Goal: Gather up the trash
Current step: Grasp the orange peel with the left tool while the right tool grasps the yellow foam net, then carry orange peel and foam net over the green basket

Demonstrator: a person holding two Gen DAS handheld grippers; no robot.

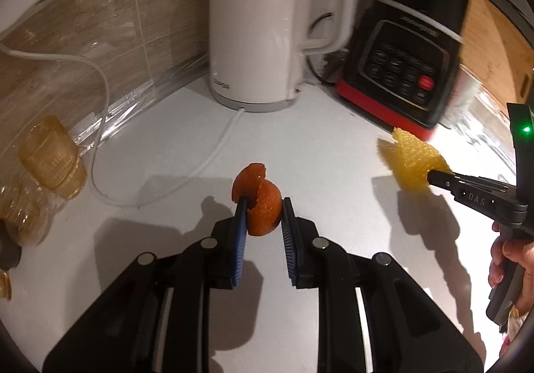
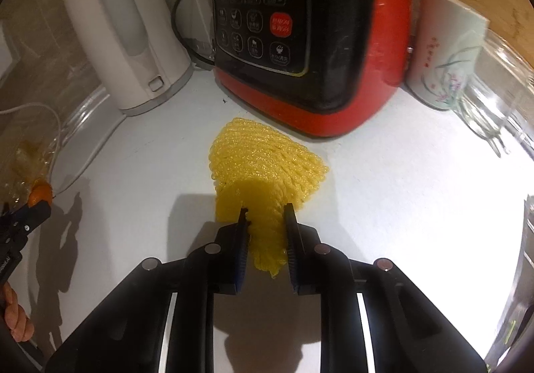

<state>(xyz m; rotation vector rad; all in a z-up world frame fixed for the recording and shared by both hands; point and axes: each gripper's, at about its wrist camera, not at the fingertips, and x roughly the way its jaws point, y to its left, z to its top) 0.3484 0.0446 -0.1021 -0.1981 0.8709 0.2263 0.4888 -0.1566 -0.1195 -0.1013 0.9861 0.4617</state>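
Trash here is two pieces, each already in a grip: an orange peel (image 1: 258, 206) pinched between the blue pads of the left gripper (image 1: 262, 206), and a yellow foam fruit net (image 2: 263, 172) squeezed between the fingers of the right gripper (image 2: 265, 211). From the left wrist view the peel sits at the centre, seemingly just off the white tabletop (image 1: 333, 146), while the net hangs at 3 o'clock; from the right wrist view the peel shows far out at 9 o'clock.

To do this step well, I judge both grips want steady pressure: the peel is curled and caught mostly by its edge, so it could slip or tear if tilted; the net is soft and only its tail is clamped, so it may drag on the tabletop unless lifted clear. Keep both away from the white kettle (image 1: 263, 22) at 12 o'clock, its cord (image 1: 217, 152), and the glass mug (image 2: 494, 99) at 3 o'clock. No bin shows in either view.

Writing: the black and red blender base (image 2: 300, 39) reads "Joyoung" along its top, with Chinese button labels too small to read; the cup (image 2: 444, 52) bears small red characters and a flower; the right gripper's arm shows "DAS"
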